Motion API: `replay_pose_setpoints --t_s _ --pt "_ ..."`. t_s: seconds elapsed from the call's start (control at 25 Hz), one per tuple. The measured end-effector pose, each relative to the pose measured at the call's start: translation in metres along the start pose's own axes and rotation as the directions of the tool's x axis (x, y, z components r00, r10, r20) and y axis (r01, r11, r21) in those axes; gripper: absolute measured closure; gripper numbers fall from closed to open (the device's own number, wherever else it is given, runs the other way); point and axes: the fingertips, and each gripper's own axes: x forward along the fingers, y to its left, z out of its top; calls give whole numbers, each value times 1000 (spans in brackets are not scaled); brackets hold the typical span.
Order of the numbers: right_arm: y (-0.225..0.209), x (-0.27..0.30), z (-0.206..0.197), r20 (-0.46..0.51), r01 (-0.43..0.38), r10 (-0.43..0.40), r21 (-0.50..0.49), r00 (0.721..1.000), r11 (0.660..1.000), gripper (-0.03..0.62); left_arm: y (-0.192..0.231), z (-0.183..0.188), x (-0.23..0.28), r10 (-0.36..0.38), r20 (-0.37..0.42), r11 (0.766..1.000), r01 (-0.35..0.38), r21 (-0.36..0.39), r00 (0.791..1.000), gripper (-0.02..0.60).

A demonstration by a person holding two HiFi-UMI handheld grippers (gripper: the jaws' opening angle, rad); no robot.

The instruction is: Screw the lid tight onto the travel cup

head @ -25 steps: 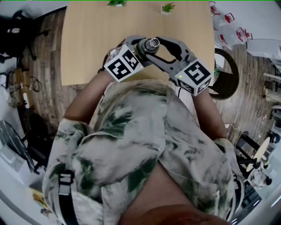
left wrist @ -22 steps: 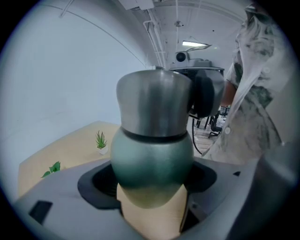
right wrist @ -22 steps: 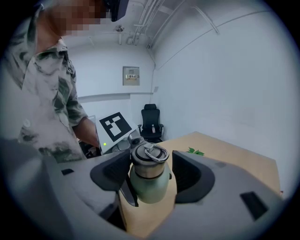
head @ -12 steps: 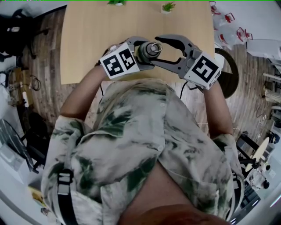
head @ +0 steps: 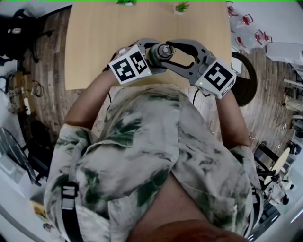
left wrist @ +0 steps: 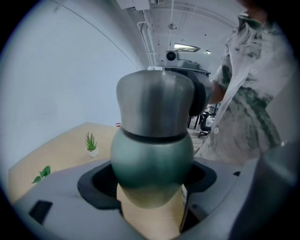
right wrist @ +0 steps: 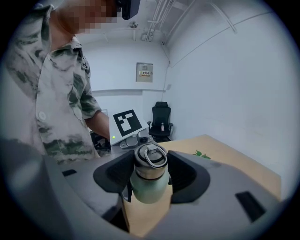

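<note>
The travel cup (head: 163,51) hangs in the air over the table's near edge, held between both grippers. Its pale green body (left wrist: 152,164) sits between the pads of my left gripper (left wrist: 152,192), which is shut on it; this gripper (head: 154,58) comes in from the left in the head view. The steel lid (right wrist: 150,159), with a ring handle on top, stands on the cup. My right gripper (right wrist: 150,174) reaches in from the right (head: 167,53). Its jaws have just been closing and now press on the lid from both sides.
A light wooden table (head: 94,42) lies in front of the person. Two small potted plants (head: 181,8) stand at its far edge. A dark round stool (head: 247,78) is at the right, cluttered gear lies on the floor at the left, and an office chair (right wrist: 161,123) stands by the wall.
The right gripper opened off the lid, rolled back, and has narrowed onto it again. The left gripper and the cup have hardly shifted.
</note>
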Motion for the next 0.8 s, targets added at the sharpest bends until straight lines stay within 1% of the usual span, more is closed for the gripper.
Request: replay_pose_setpoints --t_s 0.12,0.24,0.32,0.4,0.52,0.56,0.68,0.8 --pt "-8 1 -2 12 74 -75 45 997 996 352 9 0 2 62 -3 997 -62 -42 998 199" --pt "-12 3 -5 18 150 -152 89 988 985 352 16 -2 3 124 -7 989 -124 -81 992 199" --pt "-13 4 -5 25 190 -194 105 981 976 352 18 -4 3 148 -13 985 -149 -89 989 199" --pt "-13 4 -6 31 201 -206 111 978 973 352 18 -6 4 149 -21 985 -150 -89 989 199" --pt "-9 2 -9 28 165 -169 98 985 981 349 13 -6 4 120 -25 989 -121 -79 992 199" --pt "-8 2 -8 30 143 -146 88 989 986 346 12 -5 4 106 -23 991 -107 -75 994 199" --pt "-6 1 -4 39 70 -72 54 997 996 312 8 -4 3 54 -17 997 -55 -46 998 199" --pt "-4 -1 -2 24 -9 9 0 1000 1000 307 2 -1 3 -4 -12 1000 4 -6 1000 199"
